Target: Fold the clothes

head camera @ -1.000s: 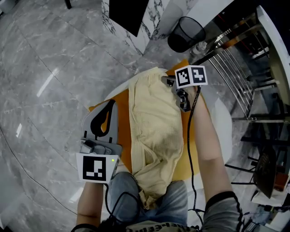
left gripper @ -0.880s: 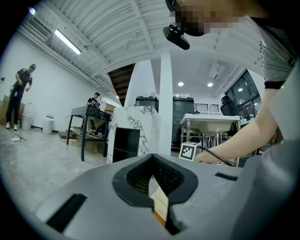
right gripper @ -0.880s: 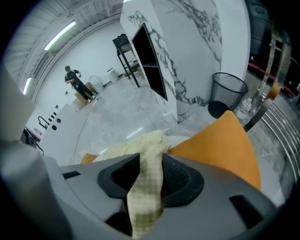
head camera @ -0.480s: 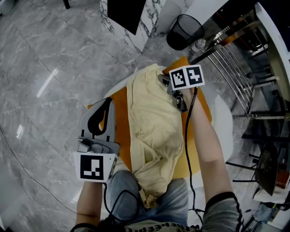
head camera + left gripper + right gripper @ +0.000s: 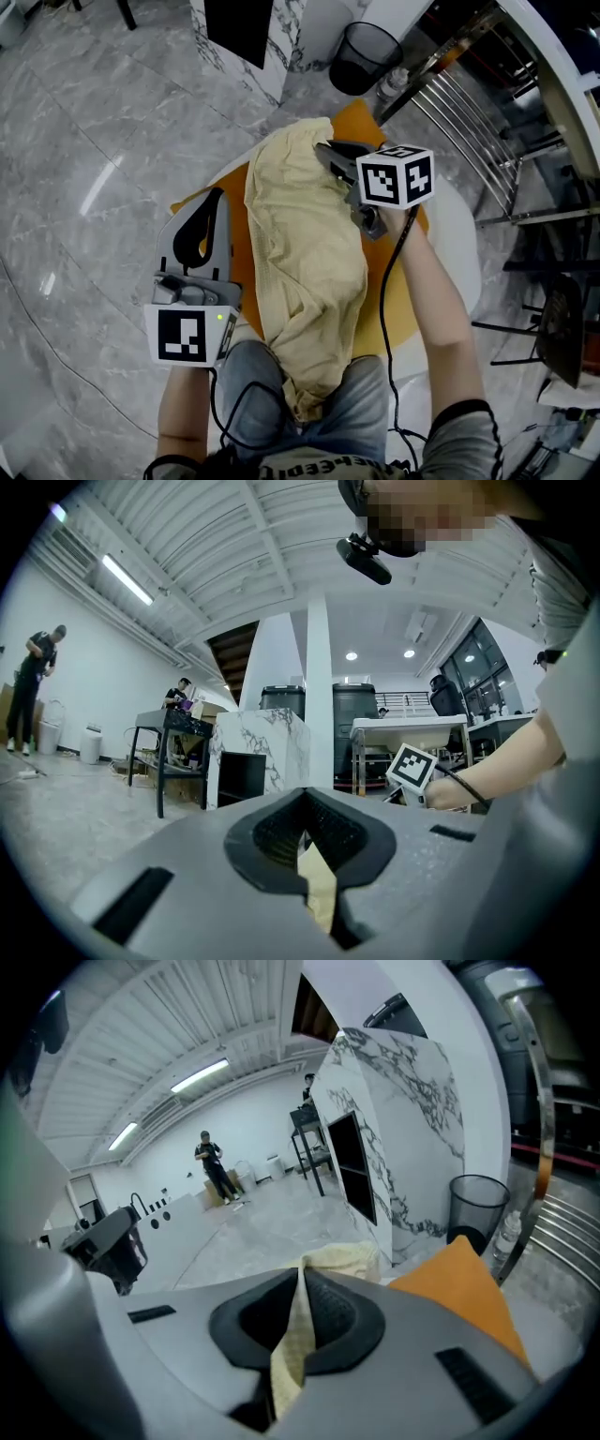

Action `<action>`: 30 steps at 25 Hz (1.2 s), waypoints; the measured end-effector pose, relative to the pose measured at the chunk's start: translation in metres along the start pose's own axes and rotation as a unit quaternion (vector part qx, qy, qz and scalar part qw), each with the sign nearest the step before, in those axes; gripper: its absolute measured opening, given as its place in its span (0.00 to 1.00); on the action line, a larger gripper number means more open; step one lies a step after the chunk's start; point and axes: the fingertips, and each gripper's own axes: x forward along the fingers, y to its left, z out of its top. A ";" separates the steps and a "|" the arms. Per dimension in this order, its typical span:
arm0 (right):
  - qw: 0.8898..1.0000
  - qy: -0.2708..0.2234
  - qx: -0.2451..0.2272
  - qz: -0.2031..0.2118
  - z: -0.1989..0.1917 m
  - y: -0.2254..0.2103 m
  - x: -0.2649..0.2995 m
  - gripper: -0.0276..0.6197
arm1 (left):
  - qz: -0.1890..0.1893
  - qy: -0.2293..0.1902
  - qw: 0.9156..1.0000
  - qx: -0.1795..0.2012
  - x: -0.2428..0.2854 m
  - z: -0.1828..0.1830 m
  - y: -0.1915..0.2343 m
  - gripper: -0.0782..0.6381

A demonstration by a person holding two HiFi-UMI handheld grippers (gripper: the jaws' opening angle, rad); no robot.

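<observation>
Two grippers, right gripper [image 5: 324, 150] had just closed onto the yellow garment [image 5: 305, 253]; left gripper [image 5: 219, 193] pinched together, empty, beside it over the orange cloth [image 5: 364, 117]

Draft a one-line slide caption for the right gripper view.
Right gripper, jaws just closed on a fold of the yellow garment; orange mat and black bin beyond.

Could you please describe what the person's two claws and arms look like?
The left claw and right claw have light grey bodies with black ribbed pads. Each carries a white cube with black square markers; the left cube shows a small green light. A black cable trails back from each. The right arm's short grey sleeve has a dark hem.
</observation>
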 end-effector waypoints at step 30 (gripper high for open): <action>0.993 -0.074 -0.049 0.078 -0.151 0.134 -0.209 0.06 | -0.027 -0.075 0.994 0.080 -0.166 0.059 -0.184 0.11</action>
